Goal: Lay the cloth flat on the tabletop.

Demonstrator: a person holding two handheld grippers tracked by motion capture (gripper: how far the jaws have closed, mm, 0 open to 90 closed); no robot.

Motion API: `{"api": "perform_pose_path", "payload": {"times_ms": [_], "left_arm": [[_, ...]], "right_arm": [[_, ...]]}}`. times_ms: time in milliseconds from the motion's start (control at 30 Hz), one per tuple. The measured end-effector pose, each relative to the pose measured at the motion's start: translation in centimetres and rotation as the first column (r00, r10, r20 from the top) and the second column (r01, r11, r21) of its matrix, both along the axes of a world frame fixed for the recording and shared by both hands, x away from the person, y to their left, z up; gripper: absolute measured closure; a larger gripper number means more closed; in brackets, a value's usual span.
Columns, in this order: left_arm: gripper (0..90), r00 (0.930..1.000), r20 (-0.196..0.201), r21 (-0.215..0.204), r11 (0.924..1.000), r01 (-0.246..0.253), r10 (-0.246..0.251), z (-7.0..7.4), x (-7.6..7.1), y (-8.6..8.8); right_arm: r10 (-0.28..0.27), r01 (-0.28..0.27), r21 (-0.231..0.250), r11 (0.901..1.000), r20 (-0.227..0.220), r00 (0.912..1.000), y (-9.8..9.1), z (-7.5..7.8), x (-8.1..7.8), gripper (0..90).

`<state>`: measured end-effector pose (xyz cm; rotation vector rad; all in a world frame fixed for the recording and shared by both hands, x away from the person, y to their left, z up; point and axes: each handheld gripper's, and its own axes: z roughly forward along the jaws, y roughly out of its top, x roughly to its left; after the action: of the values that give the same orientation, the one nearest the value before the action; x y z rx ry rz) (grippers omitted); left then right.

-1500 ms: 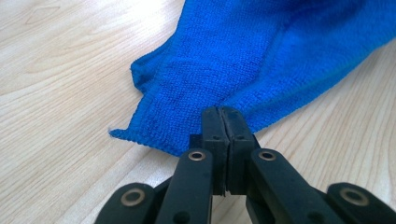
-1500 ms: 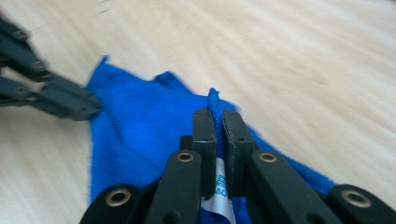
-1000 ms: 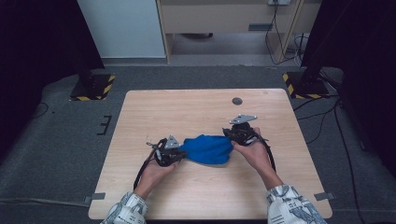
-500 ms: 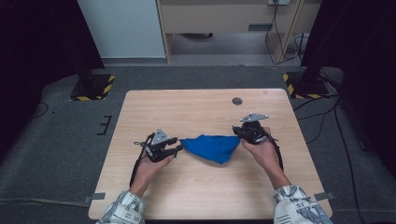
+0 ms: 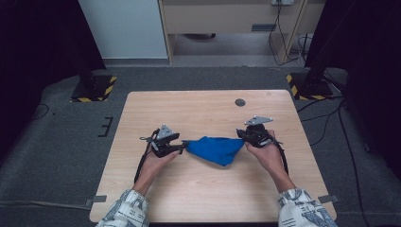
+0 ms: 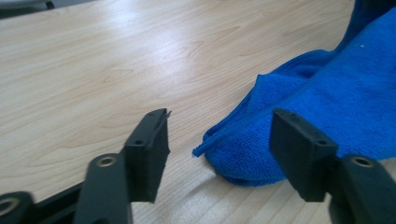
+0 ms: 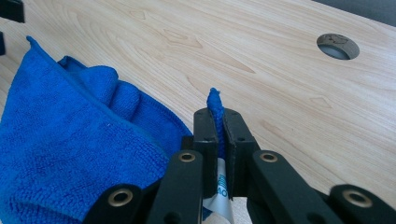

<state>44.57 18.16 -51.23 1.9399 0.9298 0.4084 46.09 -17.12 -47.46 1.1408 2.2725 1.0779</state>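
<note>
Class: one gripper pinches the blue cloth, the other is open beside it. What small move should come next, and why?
Probably close the left gripper on the blue cloth's near corner: its jaws stand open around that corner, while the right gripper already clamps the opposite edge.

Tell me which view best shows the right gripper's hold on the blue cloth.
The right gripper view: the right gripper has its jaws shut on a pinched edge of the blue cloth, seen close. The high view shows gripper and cloth meeting, too small for detail. The left gripper view shows the cloth's near corner between open jaws.
</note>
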Motion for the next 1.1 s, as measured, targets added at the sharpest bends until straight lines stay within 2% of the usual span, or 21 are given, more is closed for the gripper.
{"api": "perform_pose_path", "payload": {"times_ms": [67,167,267,367,400,467,633,733,767,800,1000,1100], "left_arm": [[30.6,0.9999,-0.011,-0.002,1.0,-0.002,0.002,-0.2,0.1,-0.1],[29.5,0.9993,-0.037,0.017,0.9999,0.004,-0.004,-0.8,0.4,-0.4],[28.7,0.9978,-0.064,0.004,0.9998,0.018,-0.017,-1.1,0.5,-0.6],[29.4,0.997,-0.072,0.005,0.9996,0.027,-0.027,-1.3,0.6,-0.7],[33.3,0.9964,-0.077,0.001,0.9994,0.035,-0.035,-1.4,0.6,-0.8],[34.9,0.9964,-0.077,0.012,0.9993,0.037,-0.036,-1.4,0.6,-0.9],[50.5,0.9937,-0.095,0.022,0.9978,0.062,-0.06,-1.6,0.4,-1.1],[58.9,0.9932,-0.09,0.033,0.9965,0.077,-0.073,-1.5,0.2,-1.4],[64.4,0.9938,-0.086,0.049,0.996,0.074,-0.07,-1.5,0.1,-1.4],[64.4,0.9939,-0.085,0.054,0.9957,0.075,-0.071,-1.5,0.0,-1.5],[82.9,0.9947,-0.065,0.042,0.9957,0.083,-0.08,-1.0,-0.1,-1.3],[85.2,0.9967,-0.049,0.032,0.9973,0.066,-0.065,-0.7,-0.2,-1.3]], "right_arm": [[0.001,-0.001,0.001,1.0,0.003,1.0,0.0,0.1,-0.1,86.0],[0.002,-0.002,0.004,1.0,0.005,1.0,0.0,0.2,-0.2,86.1],[0.009,-0.009,0.005,0.9999,0.003,1.0,0.0,0.1,-0.3,85.9],[0.007,-0.007,0.01,0.9999,0.003,1.0,0.0,-0.2,-0.3,85.9],[0.005,-0.005,0.016,0.9999,0.002,1.0,-0.1,-0.3,-0.3,85.9],[0.003,-0.003,0.019,0.9998,0.002,1.0,-0.2,-0.4,-0.3,85.9],[0.0,0.0,0.024,0.9997,-0.003,1.0,-0.5,-0.6,-0.4,85.5],[0.0,0.0,0.026,0.9997,-0.005,1.0,-0.6,-0.6,-0.4,85.5],[-0.001,0.001,0.028,0.9996,-0.002,1.0,-0.6,-0.7,-0.4,85.5],[-0.001,0.001,0.028,0.9996,-0.002,1.0,-0.6,-0.7,-0.4,85.5],[-0.009,0.009,0.04,0.9992,0.0,1.0,-0.9,-0.7,-0.5,85.5],[-0.015,0.015,0.053,0.9985,0.003,0.9999,-0.9,-0.7,-0.6,85.5]]}}
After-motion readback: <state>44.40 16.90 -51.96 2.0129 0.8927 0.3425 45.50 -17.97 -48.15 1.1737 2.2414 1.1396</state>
